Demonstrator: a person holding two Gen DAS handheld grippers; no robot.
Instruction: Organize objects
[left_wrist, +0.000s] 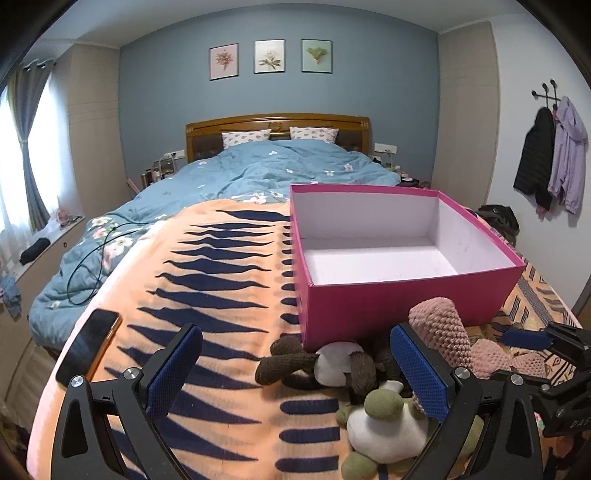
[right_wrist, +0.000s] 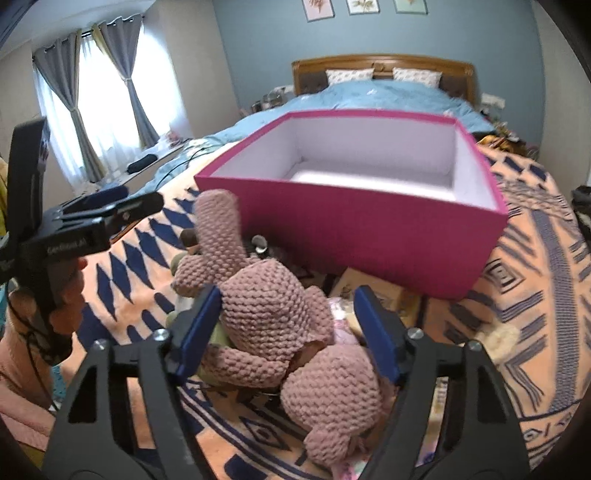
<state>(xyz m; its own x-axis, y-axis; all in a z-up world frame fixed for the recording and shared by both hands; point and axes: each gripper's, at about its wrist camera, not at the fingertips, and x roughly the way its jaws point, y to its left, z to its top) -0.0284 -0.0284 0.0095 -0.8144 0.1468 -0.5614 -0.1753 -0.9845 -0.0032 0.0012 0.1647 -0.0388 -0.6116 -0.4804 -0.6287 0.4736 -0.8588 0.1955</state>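
Observation:
An open pink box with a white inside stands on the orange patterned blanket; it also shows in the right wrist view. In front of it lies a pile of soft toys: a pink crocheted rabbit, a brown and white knitted toy and a green and white toy. My right gripper is open with its fingers on either side of the pink rabbit's body. My left gripper is open and empty, low over the blanket, just left of the toy pile.
A phone lies near the blanket's left edge. A black cable lies on the blue duvet. Flat cardboard lies under the toys by the box. Coats hang on the right wall.

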